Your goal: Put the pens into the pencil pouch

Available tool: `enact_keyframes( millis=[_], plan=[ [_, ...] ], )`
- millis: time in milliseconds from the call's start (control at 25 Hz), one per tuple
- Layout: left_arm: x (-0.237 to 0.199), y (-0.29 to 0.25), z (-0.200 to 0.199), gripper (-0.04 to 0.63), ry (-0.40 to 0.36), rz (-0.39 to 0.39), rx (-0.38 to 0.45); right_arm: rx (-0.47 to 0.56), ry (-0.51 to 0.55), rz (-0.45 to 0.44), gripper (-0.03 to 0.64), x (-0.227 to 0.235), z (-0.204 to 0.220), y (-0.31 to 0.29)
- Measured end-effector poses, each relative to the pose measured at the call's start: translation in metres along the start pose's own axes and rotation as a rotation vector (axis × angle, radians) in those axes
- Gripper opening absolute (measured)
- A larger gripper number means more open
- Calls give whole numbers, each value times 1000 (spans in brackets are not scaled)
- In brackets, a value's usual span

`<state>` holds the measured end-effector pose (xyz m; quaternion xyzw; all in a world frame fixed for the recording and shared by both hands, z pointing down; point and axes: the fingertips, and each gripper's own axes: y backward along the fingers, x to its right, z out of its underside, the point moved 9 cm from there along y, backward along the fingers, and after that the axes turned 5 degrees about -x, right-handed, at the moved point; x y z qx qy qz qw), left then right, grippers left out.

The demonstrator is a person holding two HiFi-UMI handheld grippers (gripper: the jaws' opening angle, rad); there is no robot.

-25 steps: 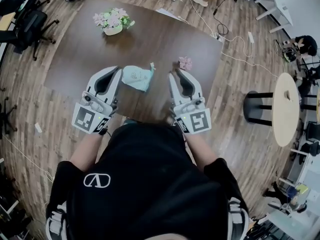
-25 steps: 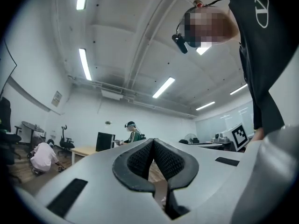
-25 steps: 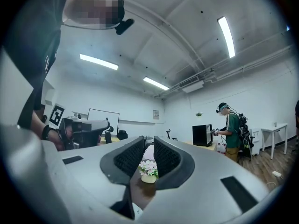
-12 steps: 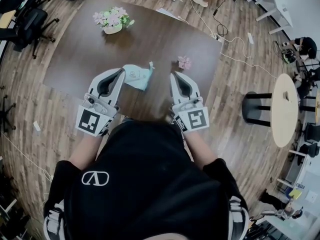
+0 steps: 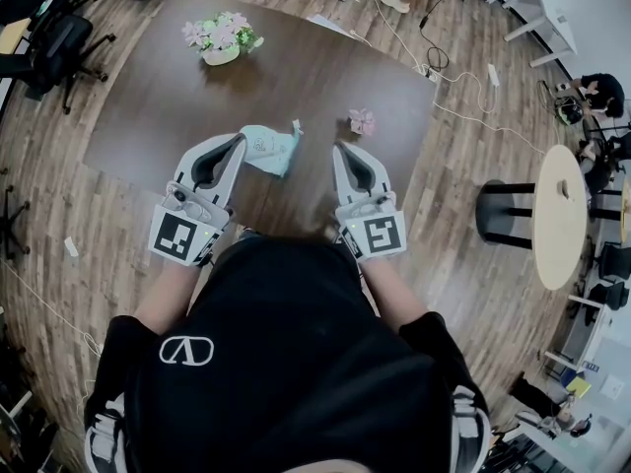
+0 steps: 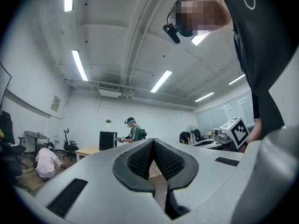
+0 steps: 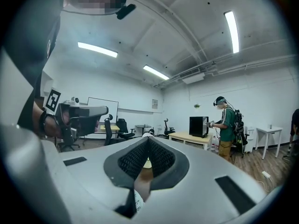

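Head view, read from left to right. Office chairs (image 5: 49, 37) stand on the wood floor (image 5: 59, 195) beyond the left end of the dark brown tabletop (image 5: 315, 77). A pot of pink and white flowers (image 5: 222, 39) sits near the tabletop's far left corner.

Your left gripper (image 5: 240, 142) lies about level over the near edge of the tabletop. It is closed and empty: the left gripper view shows its ribbed pads (image 6: 138, 160) meeting along one seam.

The pencil pouch (image 5: 273, 152), pale teal, lies flat on the tabletop between your two grippers, closer to the left one. The left gripper's tip is just beside the pouch's left edge; whether the two touch cannot be told. A small pale tip juts from the pouch's far right corner, and what it is cannot be made out.

Your right gripper (image 5: 338, 150) sits a little apart from the pouch, on its right, and is likewise closed with nothing held. In the right gripper view its pads (image 7: 133, 160) press together.

A small pink object (image 5: 362, 121), too small to identify, rests on the tabletop just beyond the right gripper's tip. A white cable (image 5: 463, 106) trails over the floor to the right of the tabletop. At far right stands a round pale table (image 5: 562, 215) with a dark stool (image 5: 503, 215) beside it.
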<state>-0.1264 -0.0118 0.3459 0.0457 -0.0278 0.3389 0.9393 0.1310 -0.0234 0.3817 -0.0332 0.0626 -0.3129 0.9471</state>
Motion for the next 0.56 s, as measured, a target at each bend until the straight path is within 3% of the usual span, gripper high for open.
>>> enact_keyframes(
  millis=[560],
  plan=[
    [1,-4,0,2,-10,-13,-21,-7,-15,37,-1,8,4,4]
  ],
)
